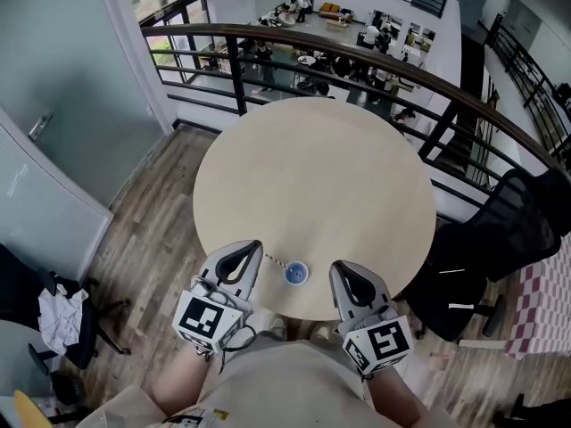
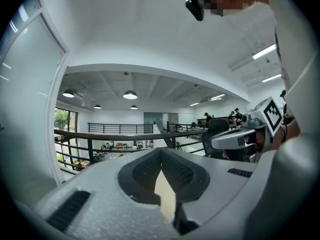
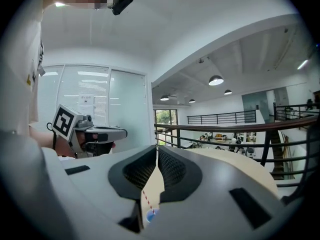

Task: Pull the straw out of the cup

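The blue cup (image 1: 296, 275) stands near the front edge of the round counter (image 1: 312, 168). The striped straw (image 1: 274, 262) is in the cup and leans toward the left tool (image 1: 253, 250). The left tool is closed with nothing between its jaws, and its tip is just beside the upper end of the straw, but I cannot tell if they touch. The right tool (image 1: 342, 270) is also closed and empty, near the cup on the other side, apart from it.
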The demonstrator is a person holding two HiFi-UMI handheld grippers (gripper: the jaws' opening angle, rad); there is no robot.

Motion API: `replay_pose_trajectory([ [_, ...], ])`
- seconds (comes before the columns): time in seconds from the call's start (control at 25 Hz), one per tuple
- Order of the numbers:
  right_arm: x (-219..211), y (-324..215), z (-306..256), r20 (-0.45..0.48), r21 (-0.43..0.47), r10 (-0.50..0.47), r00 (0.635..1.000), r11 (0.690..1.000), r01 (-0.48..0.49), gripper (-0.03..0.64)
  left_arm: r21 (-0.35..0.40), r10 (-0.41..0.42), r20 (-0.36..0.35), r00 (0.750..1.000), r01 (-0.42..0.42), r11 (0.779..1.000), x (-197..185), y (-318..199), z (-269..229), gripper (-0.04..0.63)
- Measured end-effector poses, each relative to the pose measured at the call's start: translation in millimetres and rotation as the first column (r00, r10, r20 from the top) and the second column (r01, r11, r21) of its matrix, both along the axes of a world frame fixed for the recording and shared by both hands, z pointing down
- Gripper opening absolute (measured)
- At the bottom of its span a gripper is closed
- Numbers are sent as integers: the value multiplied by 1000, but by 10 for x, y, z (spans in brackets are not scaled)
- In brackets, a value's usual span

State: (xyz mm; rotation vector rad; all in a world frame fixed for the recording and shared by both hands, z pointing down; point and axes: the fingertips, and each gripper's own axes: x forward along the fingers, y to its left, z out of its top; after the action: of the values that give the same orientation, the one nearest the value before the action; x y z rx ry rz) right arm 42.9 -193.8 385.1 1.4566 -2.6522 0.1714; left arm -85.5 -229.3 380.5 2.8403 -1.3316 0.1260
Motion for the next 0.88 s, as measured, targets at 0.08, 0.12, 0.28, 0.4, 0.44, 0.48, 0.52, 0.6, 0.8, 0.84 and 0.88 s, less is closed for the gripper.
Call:
replay_pose_trajectory([
  [0.08,36,4,33,5,-12,-27,1000,1000,28,26,-5,-31,15,999,31,1000,27,7,-26,14],
  [0.12,65,4,47,9,-17,-38,999,999,38,26,-11,-40,31,999,41,999,65,23,-28,14],
  [0.28,200,-36,96,27,-34,-61,998,998,62,26,-25,-100,58,993,101,995,104,-23,21,14],
  [0.4,222,-85,142,29,-43,-86,996,995,87,26,-42,-121,40,992,123,991,65,-69,75,14],
  [0.44,217,-105,154,28,-47,-93,995,994,95,26,-49,-112,46,993,114,992,80,-65,97,14],
  [0.48,210,-122,165,27,-51,-101,995,993,102,26,-53,-102,58,993,105,993,101,-53,124,14],
  [0.52,205,-136,177,27,-55,-107,994,993,109,26,-58,-98,70,993,102,993,116,-35,154,14],
  [0.6,204,-160,201,32,-61,-115,993,991,117,26,-75,-126,71,990,131,989,101,-8,210,15],
  [0.8,232,-286,212,49,-46,-114,992,992,117,26,-88,-231,41,972,234,968,-63,-58,264,15],
  [0.84,240,-306,238,53,-50,-112,992,992,114,26,-88,-237,41,971,240,967,-87,-66,273,15],
  [0.88,249,-322,270,56,-57,-110,992,992,114,26,-91,-239,41,970,242,966,-103,-72,289,15],
])
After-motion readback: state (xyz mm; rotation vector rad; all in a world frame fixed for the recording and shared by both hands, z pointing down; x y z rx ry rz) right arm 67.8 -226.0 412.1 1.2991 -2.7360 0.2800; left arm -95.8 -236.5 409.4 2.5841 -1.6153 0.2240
